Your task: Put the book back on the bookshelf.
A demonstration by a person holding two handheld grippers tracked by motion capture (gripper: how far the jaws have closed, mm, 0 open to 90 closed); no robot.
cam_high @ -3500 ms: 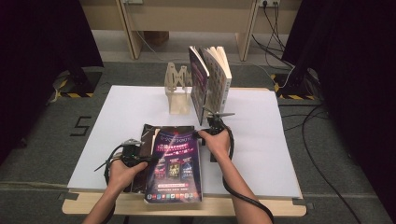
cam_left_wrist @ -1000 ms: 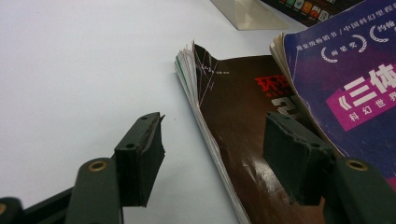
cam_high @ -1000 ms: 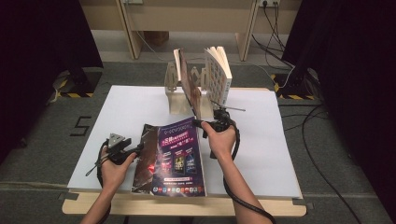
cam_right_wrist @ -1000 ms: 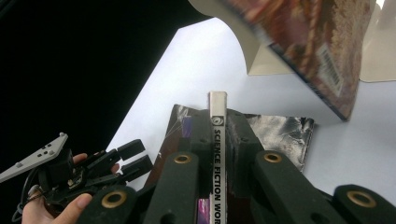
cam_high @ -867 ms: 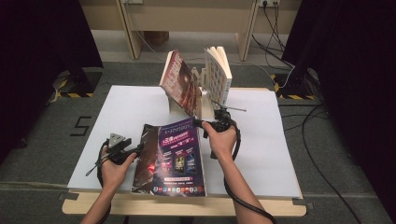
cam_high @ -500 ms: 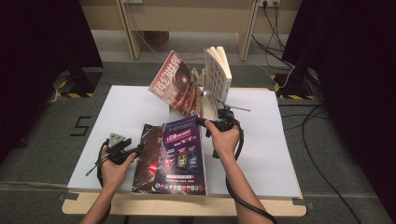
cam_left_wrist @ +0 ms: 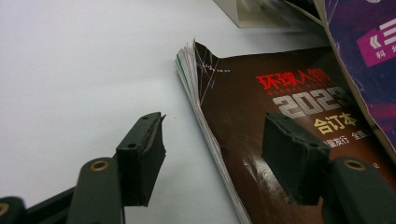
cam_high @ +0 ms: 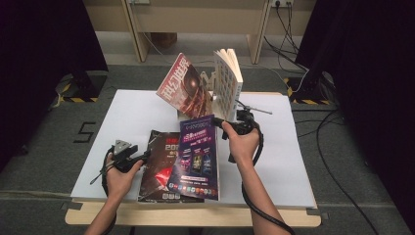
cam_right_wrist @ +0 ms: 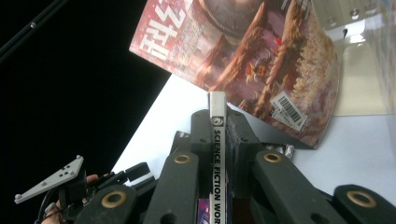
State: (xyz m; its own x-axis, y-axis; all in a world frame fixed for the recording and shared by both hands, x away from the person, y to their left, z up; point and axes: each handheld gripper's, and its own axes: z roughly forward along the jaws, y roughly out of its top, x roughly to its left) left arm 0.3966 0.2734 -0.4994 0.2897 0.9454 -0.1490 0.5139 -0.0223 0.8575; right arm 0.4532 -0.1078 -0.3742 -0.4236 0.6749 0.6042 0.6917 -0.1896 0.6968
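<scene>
Lifted since earlier, the purple magazine point(cam_high: 195, 154) – glossy, white-spined – is clamped by the right gripper point(cam_high: 221, 122); left gripper point(cam_high: 144, 157) jaws are spread.

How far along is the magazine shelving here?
Done: a white book stands in the rack. In hand: the right gripper clamps the purple magazine by its spine, tilted up off the table. Left: the brown magazine lies flat, the open left gripper straddling its edge.

Location type: recording lab. A white surface point(cam_high: 122, 117) stands on grey carpet point(cam_high: 44, 161) between black curtains point(cam_high: 44, 44). Hazard-striped tape point(cam_high: 78, 99) and loose cables point(cam_high: 337, 147) mark the floor.
</scene>
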